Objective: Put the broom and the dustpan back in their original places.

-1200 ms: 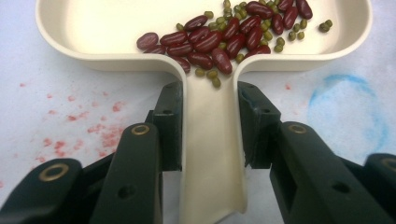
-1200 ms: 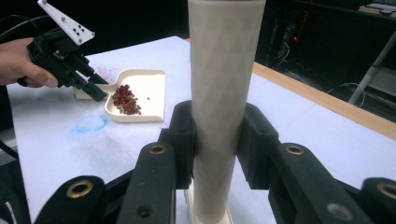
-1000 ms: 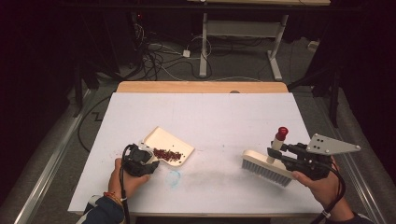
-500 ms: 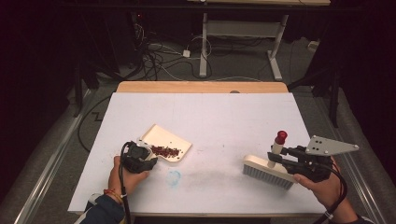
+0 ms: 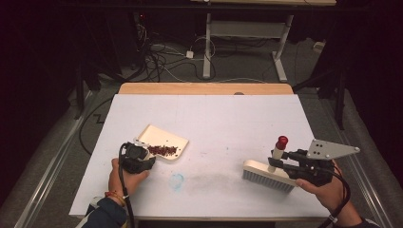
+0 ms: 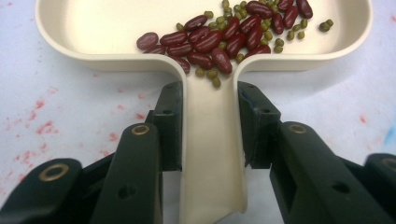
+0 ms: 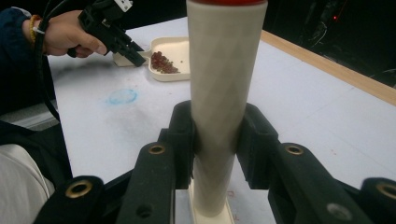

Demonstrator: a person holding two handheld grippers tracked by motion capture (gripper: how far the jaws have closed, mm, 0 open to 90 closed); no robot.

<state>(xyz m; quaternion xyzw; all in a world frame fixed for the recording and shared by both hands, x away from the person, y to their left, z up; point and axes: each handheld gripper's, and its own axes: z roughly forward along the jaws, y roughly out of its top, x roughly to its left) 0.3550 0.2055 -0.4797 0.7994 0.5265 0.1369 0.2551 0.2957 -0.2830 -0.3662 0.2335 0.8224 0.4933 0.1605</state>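
My left gripper has shifted its clamped cream plastic dustpan, now at 9 o'clock, holding glossy beans; my right gripper pinches the white bristled brush's round handle at 4 o'clock.

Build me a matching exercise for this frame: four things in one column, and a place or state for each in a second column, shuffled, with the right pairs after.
Things:
1. dustpan
2. brush
3. beans
4. blue smudge

Places or states:
A. lying inside the cream pan, red ones mixed with small green ones
B. handle clamped by the left gripper
C. marked on the white table, between the two hands
D. upright handle clamped by the right gripper, bristles down on the table

Pairs: 1-B, 2-D, 3-A, 4-C
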